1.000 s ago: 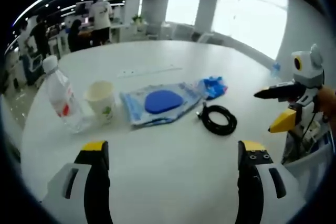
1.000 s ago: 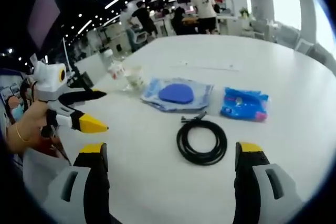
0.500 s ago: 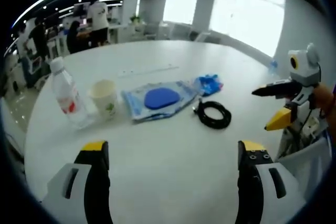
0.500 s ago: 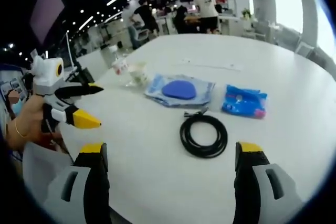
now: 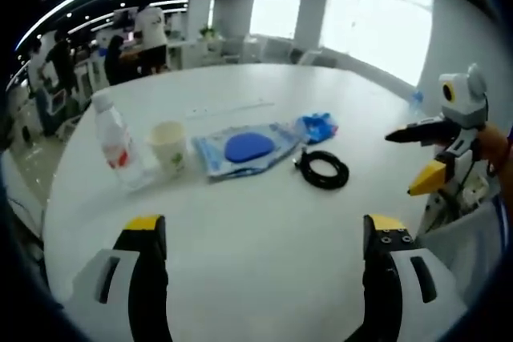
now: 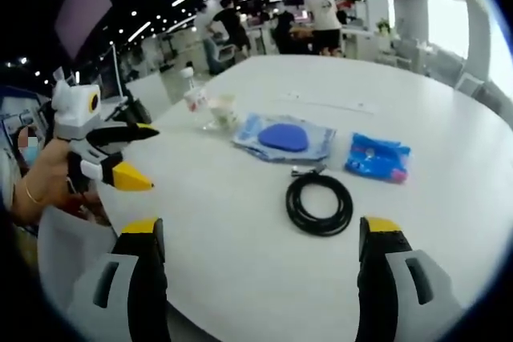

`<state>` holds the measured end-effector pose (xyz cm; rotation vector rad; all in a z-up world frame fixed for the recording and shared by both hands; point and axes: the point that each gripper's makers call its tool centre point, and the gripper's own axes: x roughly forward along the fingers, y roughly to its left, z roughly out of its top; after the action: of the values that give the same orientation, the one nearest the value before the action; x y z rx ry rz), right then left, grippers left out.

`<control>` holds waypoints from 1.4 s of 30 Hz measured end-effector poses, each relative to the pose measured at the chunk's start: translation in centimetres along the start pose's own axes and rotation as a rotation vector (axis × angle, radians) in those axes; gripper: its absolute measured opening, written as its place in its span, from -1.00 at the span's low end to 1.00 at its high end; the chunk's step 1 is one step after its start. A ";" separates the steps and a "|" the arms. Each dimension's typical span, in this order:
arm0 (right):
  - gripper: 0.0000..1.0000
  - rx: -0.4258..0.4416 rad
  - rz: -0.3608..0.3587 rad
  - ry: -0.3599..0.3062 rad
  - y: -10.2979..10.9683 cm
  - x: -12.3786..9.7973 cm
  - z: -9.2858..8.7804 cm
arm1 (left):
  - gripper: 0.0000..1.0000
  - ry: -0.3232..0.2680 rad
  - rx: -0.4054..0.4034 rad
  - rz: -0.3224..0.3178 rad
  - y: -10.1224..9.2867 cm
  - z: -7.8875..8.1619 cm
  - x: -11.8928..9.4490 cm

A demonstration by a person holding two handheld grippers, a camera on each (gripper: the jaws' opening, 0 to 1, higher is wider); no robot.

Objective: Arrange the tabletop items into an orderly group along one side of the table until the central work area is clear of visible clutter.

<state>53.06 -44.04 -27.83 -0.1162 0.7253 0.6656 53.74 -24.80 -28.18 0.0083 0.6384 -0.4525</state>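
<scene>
— While both tools hang above the near edge, what lies on the white bench [image 5: 264, 246]?
— A coiled black cable [image 6: 320, 203] mid-bench; beside it a clear pouch with a blue disc [image 6: 284, 136] and a blue packet [image 6: 377, 158]. Farther left, a paper cup [image 5: 170, 146] and water bottle [image 5: 118, 143].
— And the tools?
— Left tool [image 5: 260, 234] and right tool [image 6: 260, 234] both spread apart, empty.

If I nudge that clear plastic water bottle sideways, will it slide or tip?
The clear plastic water bottle stands upright, tall and narrow, so it probably tips rather than slides. It looks nearly empty, so likely light, and once down its round body may roll.
</scene>
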 end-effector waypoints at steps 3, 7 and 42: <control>0.99 -0.005 0.003 0.000 0.2 -0.3 -0.1 | 0.98 0.015 0.003 0.002 0.1 -0.4 -0.5; 0.99 -0.008 0.006 -0.004 0.5 -0.8 -0.3 | 0.98 0.003 0.000 0.012 0.1 -0.5 -1.4; 0.99 -0.010 0.001 -0.001 2.4 -3.8 -3.1 | 0.98 -0.052 -0.008 0.014 -1.9 -2.1 -4.8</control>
<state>47.78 -45.12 -27.41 -0.1251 0.7210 0.6700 48.39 -24.27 -26.86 -0.0065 0.5886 -0.4356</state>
